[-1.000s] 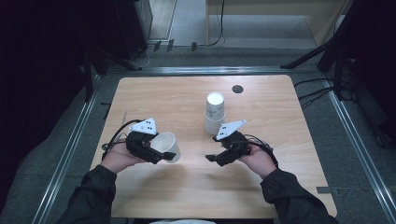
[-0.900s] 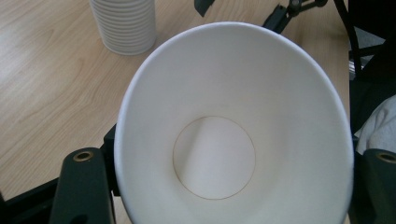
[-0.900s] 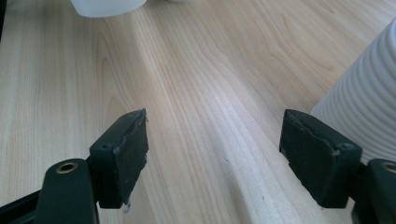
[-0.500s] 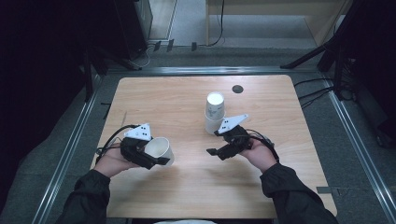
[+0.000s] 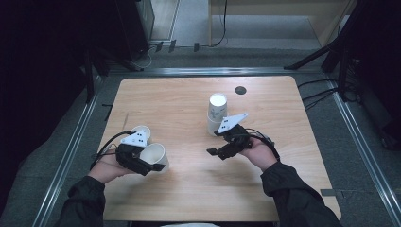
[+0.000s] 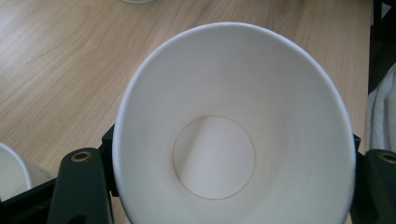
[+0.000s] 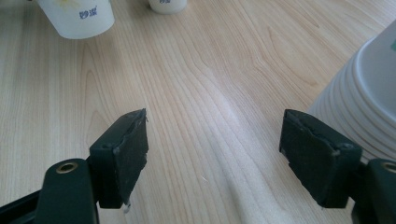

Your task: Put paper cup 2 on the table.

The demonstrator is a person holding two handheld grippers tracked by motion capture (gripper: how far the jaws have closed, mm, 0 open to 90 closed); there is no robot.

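The high view looks down on the whole counter; both gripper views skim it closely, sharing the stacked cups.

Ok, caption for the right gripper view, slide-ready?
Right gripper with open jaws over the wooden table, a stack of paper cups beside one jaw.

- A light wooden table stands on grey flooring, metal rails flanking both sides.
- Dark cabinets and loose cables occupy the dim background.
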